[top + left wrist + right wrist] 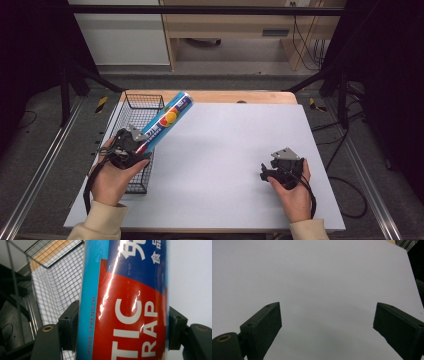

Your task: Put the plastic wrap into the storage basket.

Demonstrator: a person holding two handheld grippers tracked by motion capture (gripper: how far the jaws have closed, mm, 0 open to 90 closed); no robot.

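A long blue and red box of plastic wrap (165, 122) slants up and to the right above the left side of the table. My left gripper (141, 145) is shut on its lower, red end. In the left gripper view the box (125, 302) stands between the two black jaws, and both pads press on its sides. My right gripper (265, 172) rests on the white sheet at the right, held by the person's hand. Its jaws stand wide apart in the right gripper view (327, 322) with nothing between them.
A black wire basket (135, 112) stands at the table's left edge, under and behind the box. The white sheet (230, 145) covers most of the wooden table. Metal rails run along both sides, and cables lie on the floor at the right.
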